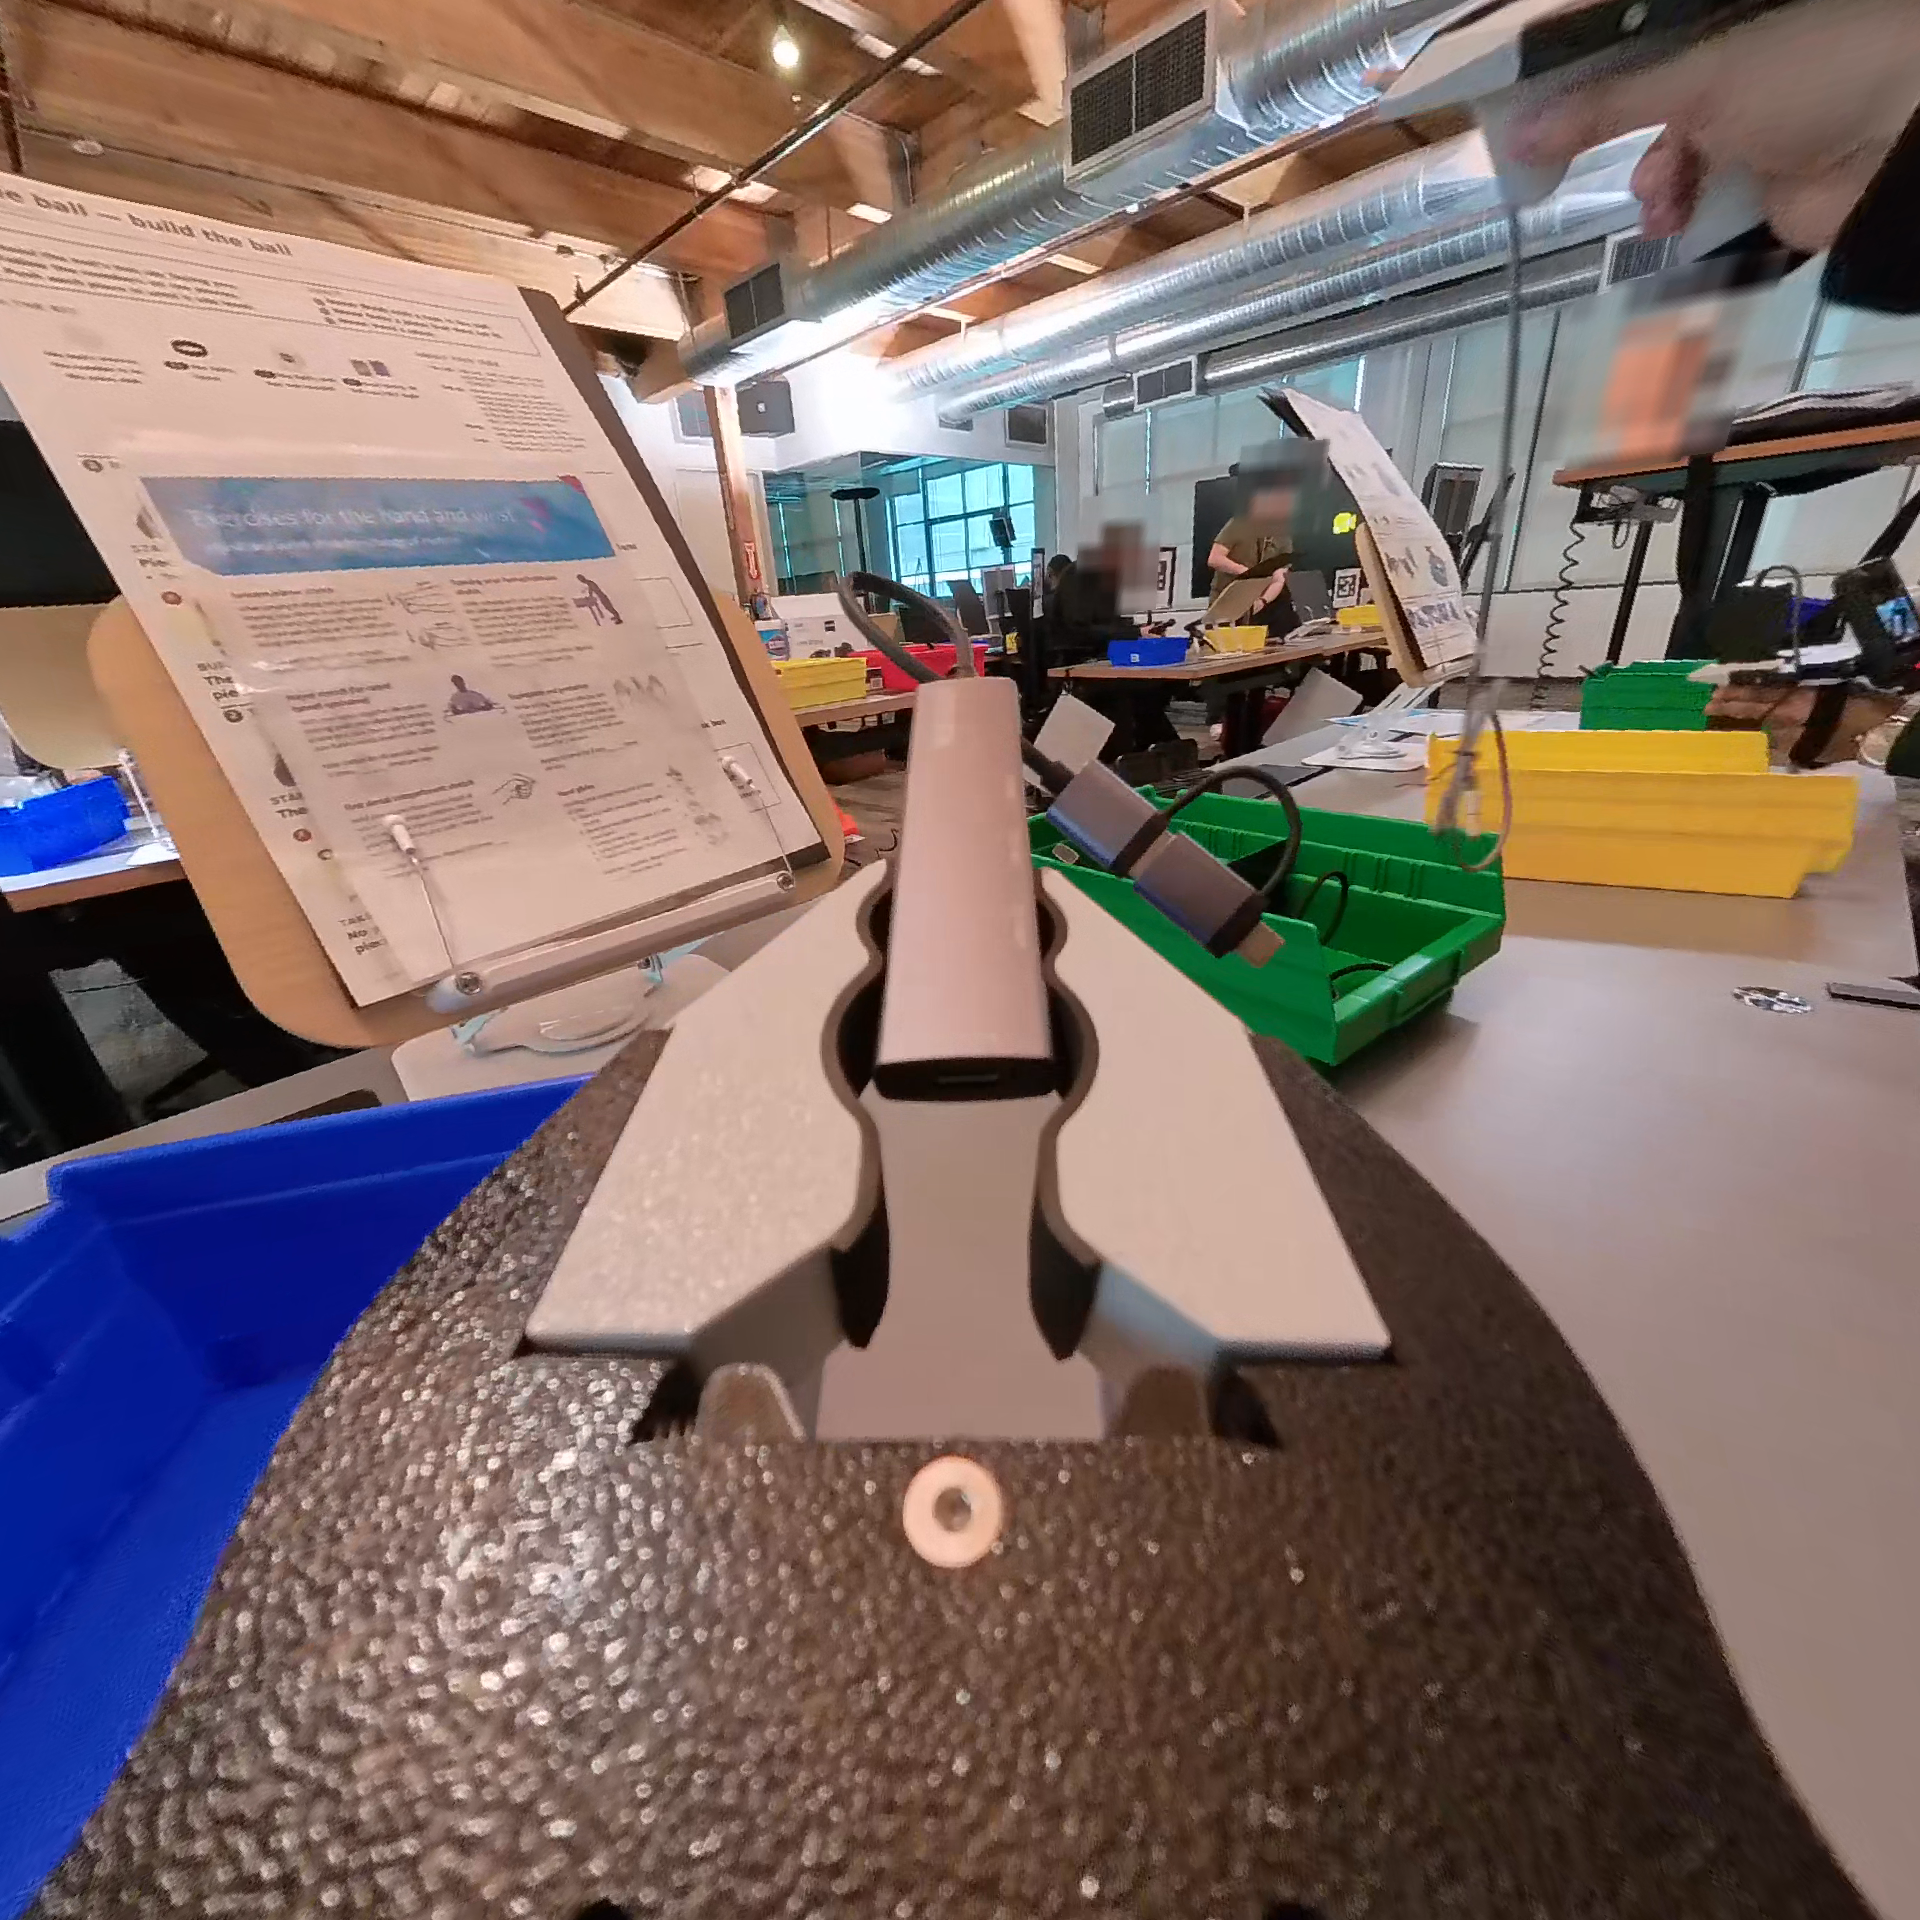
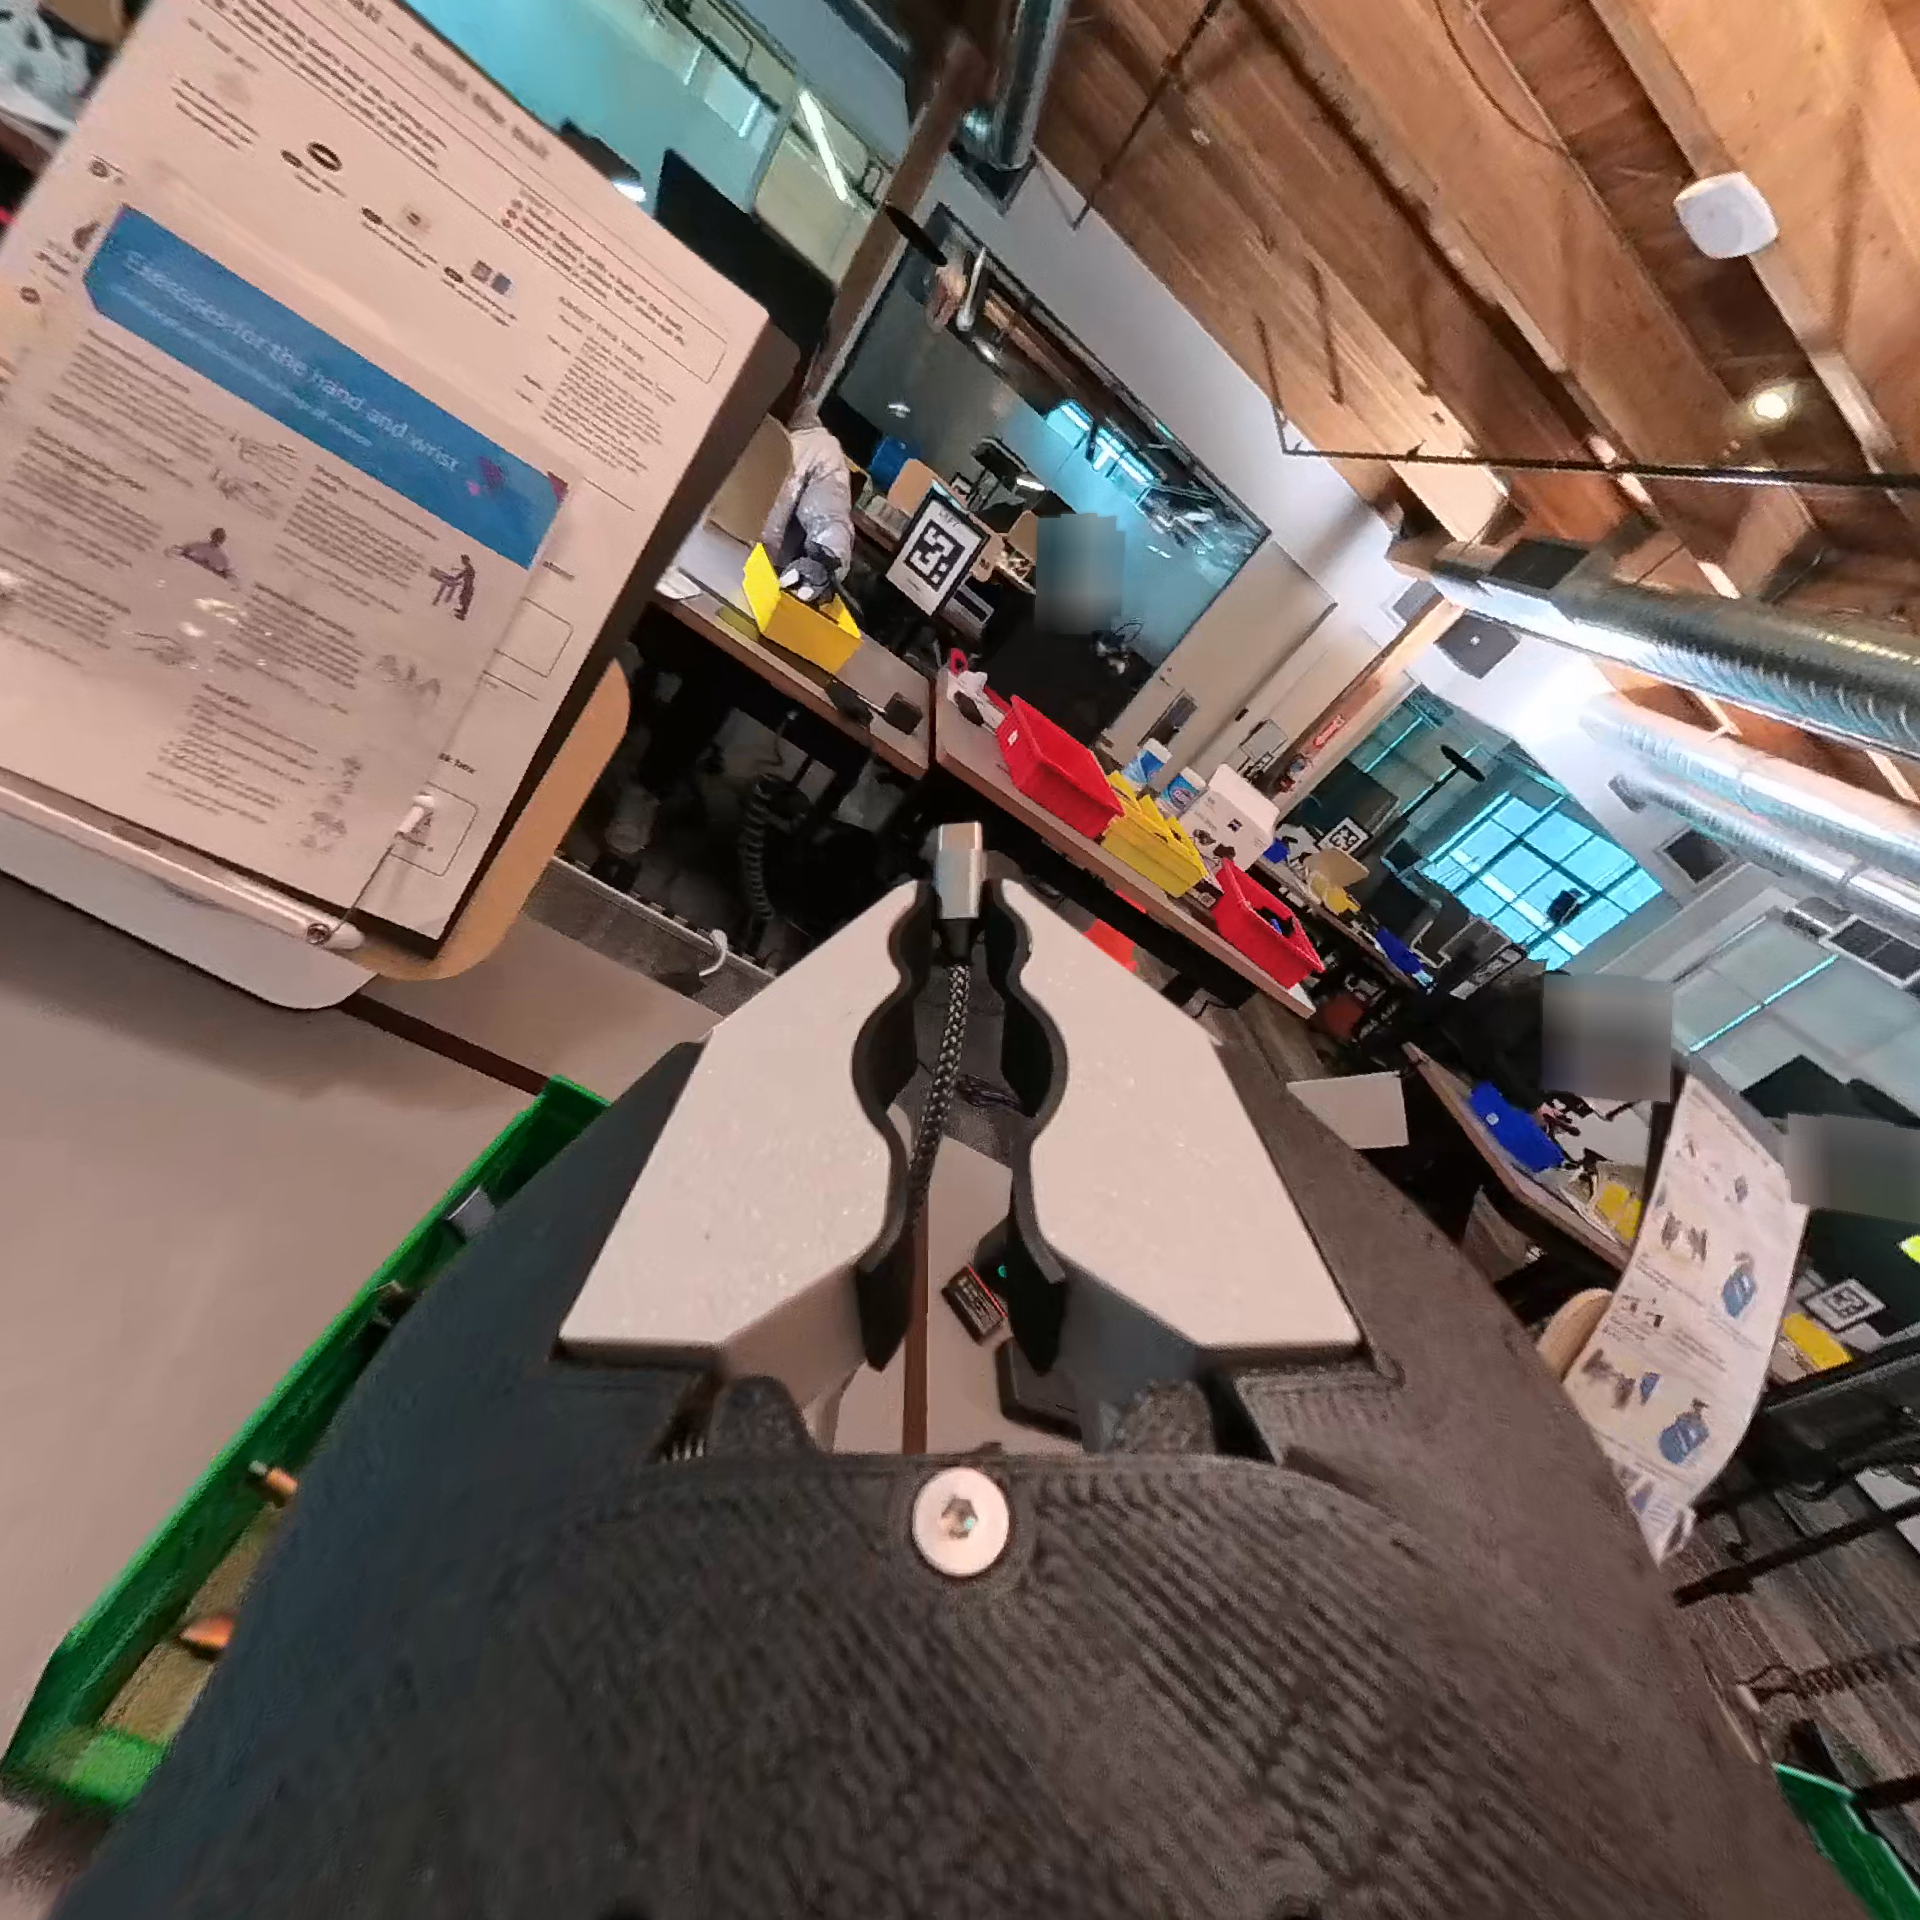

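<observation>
Left hand-held gripper [image 1: 961,914] clamps adapter hub [image 1: 961,883]. Document stand [image 1: 416,623] to its left, divided bin [image 1: 1351,935] to its right (both on table [image 1: 1610,1195]). More bins [image 1: 1642,821] behind.

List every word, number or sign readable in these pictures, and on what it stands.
I quote no writing; these bear it.
White printed sheets with blue banner on the wooden stand: headings and small print.
Black-and-white square marker card: pattern only.
Curled illustrated sheet: too small.
Grey metal hub in left gripper: none visible.
</observation>
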`<state>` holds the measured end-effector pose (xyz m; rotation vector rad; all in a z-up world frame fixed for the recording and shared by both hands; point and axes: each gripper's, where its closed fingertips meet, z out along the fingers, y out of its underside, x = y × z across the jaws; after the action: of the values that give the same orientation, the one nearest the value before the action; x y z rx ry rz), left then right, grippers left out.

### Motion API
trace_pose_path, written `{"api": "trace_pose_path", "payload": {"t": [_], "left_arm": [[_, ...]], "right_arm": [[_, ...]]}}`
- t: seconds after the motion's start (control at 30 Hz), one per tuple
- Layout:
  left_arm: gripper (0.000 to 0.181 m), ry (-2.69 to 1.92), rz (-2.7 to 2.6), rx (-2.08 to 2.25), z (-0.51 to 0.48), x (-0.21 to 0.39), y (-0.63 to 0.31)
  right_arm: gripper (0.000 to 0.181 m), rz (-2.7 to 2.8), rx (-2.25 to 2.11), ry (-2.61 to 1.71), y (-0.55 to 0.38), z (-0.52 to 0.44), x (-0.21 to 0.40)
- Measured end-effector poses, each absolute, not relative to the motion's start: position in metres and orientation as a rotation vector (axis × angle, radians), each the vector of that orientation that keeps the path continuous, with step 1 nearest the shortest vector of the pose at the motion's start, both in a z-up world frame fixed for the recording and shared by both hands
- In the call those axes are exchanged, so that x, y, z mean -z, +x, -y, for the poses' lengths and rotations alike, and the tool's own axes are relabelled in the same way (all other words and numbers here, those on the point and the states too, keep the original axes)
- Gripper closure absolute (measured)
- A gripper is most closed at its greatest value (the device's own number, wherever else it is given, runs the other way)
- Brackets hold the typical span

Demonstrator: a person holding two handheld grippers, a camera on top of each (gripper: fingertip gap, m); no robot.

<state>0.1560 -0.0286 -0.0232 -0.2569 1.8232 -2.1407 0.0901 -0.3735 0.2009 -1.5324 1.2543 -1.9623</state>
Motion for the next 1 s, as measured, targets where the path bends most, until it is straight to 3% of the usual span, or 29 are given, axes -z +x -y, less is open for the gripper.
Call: {"api": "trace_pose_path", "payload": {"t": [0.2, 0.43, 0.6, 0.77, 1.0], "left_arm": [[0.160, -0.260, -1.853, 2.142, 0.031, 0.030, 0.158], [0.160, -0.281, -1.874, 2.148, 0.034, 0.036, 0.161], [0.160, -0.274, -1.881, 2.155, 0.035, 0.037, 0.160], [0.160, -0.270, -1.891, 2.169, 0.035, 0.038, 0.159], [0.160, -0.279, -1.942, 2.193, 0.040, 0.046, 0.158]], "right_arm": [[0.173, -1.315, 1.829, -1.617, 0.122, 0.375, -0.133], [0.173, -1.380, 1.716, -1.780, 0.147, 0.373, -0.100], [0.173, -1.451, 1.734, -2.207, 0.137, 0.409, -0.012], [0.173, -1.303, 1.329, -2.638, 0.127, 0.386, 0.105], [0.173, -1.122, 1.100, -2.863, 0.138, 0.367, 0.168]]}}
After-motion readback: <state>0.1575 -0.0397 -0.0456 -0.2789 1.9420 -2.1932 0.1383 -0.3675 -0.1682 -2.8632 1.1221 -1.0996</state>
